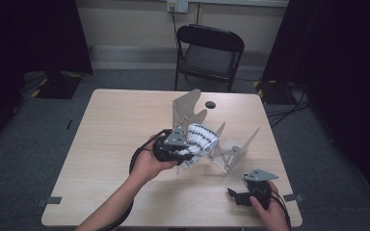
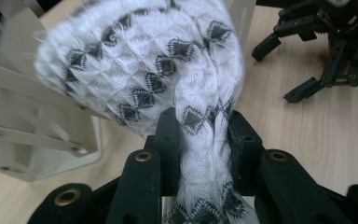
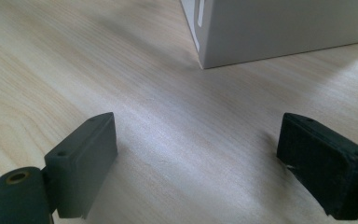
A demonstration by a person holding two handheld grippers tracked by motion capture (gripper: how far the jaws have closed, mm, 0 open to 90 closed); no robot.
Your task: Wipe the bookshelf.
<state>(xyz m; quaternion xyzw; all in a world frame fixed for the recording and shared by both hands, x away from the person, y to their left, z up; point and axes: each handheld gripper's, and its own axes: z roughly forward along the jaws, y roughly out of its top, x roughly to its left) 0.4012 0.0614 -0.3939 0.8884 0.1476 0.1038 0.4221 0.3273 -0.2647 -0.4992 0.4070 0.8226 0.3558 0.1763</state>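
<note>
Gripping the knitted sock (image 2: 168,60), the left gripper (image 2: 200,135) has it half-mounted on the rack (image 1: 231,149); the right gripper (image 1: 238,196), at five o'clock, waits wide open, empty.

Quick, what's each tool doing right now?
Left tool: closed on the white-and-black knitted fabric.
Right tool: open, holding nothing.

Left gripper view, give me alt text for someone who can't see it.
The left gripper has its two black jaws clamped on a fold of a white knitted fabric with black diamond patterns, which bunches up beside a pale metal folding rack. At upper right, the right gripper stands open over the light wooden table.
</note>
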